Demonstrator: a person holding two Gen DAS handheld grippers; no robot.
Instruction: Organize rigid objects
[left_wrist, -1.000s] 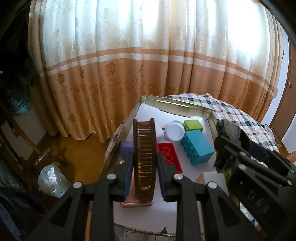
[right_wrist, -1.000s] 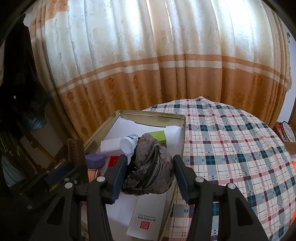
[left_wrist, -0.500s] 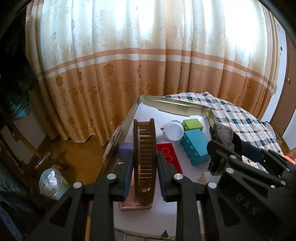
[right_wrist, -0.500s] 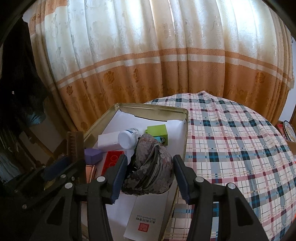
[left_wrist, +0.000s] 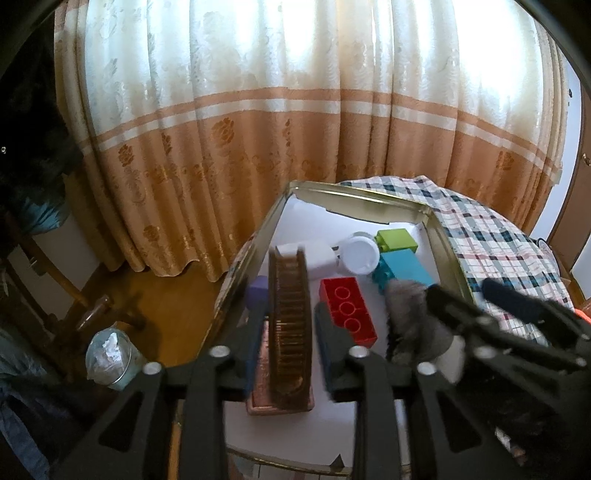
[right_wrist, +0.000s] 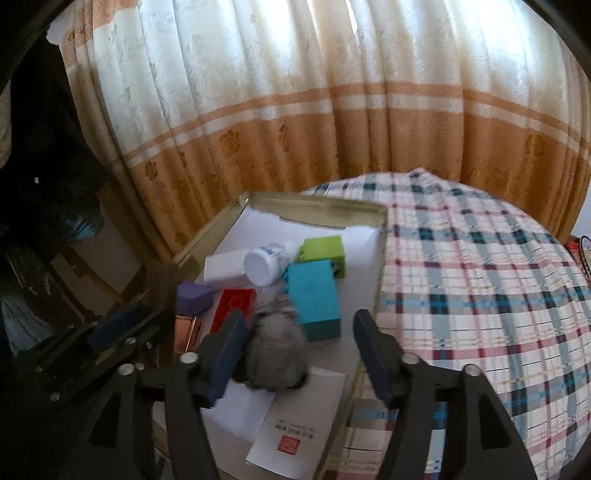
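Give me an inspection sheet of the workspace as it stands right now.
Surface: checked tablecloth on a table; gold tin tray lined with white paper at its left edge.
Job's things: in the tray, a wooden comb on edge over a copper box, a red brick, a blue brick, a green brick, a white bottle, a purple block and a grey shell.
Clutter: printed leaflet.
Grippers: left gripper opening, comb between its fingers; right gripper opening, shell between its fingers.
Cables: nothing seen.
Surroundings: curtain, glass jar on the floor.
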